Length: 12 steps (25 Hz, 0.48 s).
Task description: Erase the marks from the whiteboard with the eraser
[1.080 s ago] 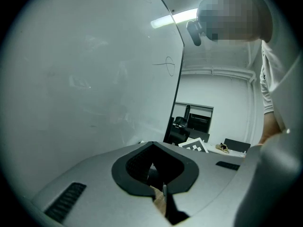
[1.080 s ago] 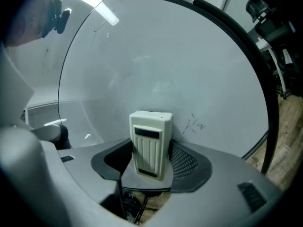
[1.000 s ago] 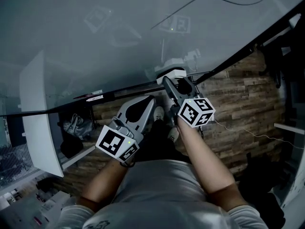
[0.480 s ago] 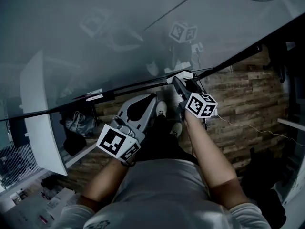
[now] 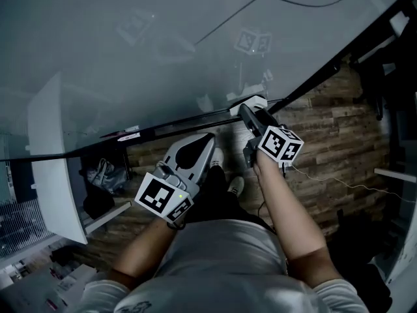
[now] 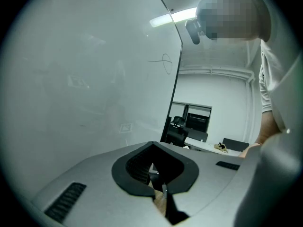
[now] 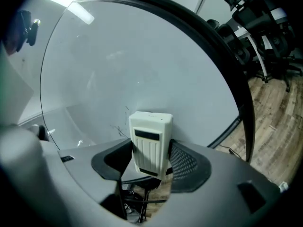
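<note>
I have the right gripper (image 5: pixel 251 114) up at the whiteboard (image 5: pixel 156 51), its fingers pinching the white eraser (image 5: pixel 249 102) by its sides. In the right gripper view the eraser (image 7: pixel 150 143) stands upright between the 2 dark pads. Its far end is against the whiteboard (image 7: pixel 142 65) near the board's lower edge. A few thin marker scratches (image 7: pixel 122 119) sit on the board just left of it. The left gripper (image 5: pixel 206 139) hangs near the whiteboard's lower edge, to the left of the right gripper. In the left gripper view its fingers (image 6: pixel 135 167) are pressed together at the tips with nothing between them. That view also shows a small looped mark (image 6: pixel 165 63) high on the whiteboard (image 6: pixel 85 79), close to the board's side edge. In the head view a long curved line (image 5: pixel 306 4) runs across the whiteboard's upper right. Beneath the whiteboard is a wood-plank floor (image 5: pixel 332 129).
</note>
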Available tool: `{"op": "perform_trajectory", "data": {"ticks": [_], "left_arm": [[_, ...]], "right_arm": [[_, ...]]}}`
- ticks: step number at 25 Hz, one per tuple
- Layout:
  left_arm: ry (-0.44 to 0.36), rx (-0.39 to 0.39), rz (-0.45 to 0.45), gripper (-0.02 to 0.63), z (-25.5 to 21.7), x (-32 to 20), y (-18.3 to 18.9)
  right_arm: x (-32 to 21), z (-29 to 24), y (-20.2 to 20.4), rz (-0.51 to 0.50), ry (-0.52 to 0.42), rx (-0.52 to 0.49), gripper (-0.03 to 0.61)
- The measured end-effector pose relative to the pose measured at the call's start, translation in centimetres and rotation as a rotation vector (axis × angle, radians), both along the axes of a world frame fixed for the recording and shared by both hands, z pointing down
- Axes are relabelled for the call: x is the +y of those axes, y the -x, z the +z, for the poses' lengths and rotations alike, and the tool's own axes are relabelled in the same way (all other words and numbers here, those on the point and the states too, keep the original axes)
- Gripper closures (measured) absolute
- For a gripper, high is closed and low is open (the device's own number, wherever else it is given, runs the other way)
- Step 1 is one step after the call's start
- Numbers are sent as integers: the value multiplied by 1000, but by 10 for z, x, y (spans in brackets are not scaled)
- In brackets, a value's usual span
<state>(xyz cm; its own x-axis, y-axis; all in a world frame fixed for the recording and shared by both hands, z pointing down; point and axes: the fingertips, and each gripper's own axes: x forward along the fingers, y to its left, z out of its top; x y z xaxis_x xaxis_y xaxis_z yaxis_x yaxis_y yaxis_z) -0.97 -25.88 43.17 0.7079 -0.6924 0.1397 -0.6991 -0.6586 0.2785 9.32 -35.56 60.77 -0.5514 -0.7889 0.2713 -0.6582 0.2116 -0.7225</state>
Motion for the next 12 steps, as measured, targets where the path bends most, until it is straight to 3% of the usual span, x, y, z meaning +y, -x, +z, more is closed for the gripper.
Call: {"op": "perform_trajectory", "data": {"ticks": [12], "left_arm": [[-71, 16, -22, 607, -36, 31, -12]], "right_arm": [[-2, -152, -17, 5, -220, -66, 336]]}}
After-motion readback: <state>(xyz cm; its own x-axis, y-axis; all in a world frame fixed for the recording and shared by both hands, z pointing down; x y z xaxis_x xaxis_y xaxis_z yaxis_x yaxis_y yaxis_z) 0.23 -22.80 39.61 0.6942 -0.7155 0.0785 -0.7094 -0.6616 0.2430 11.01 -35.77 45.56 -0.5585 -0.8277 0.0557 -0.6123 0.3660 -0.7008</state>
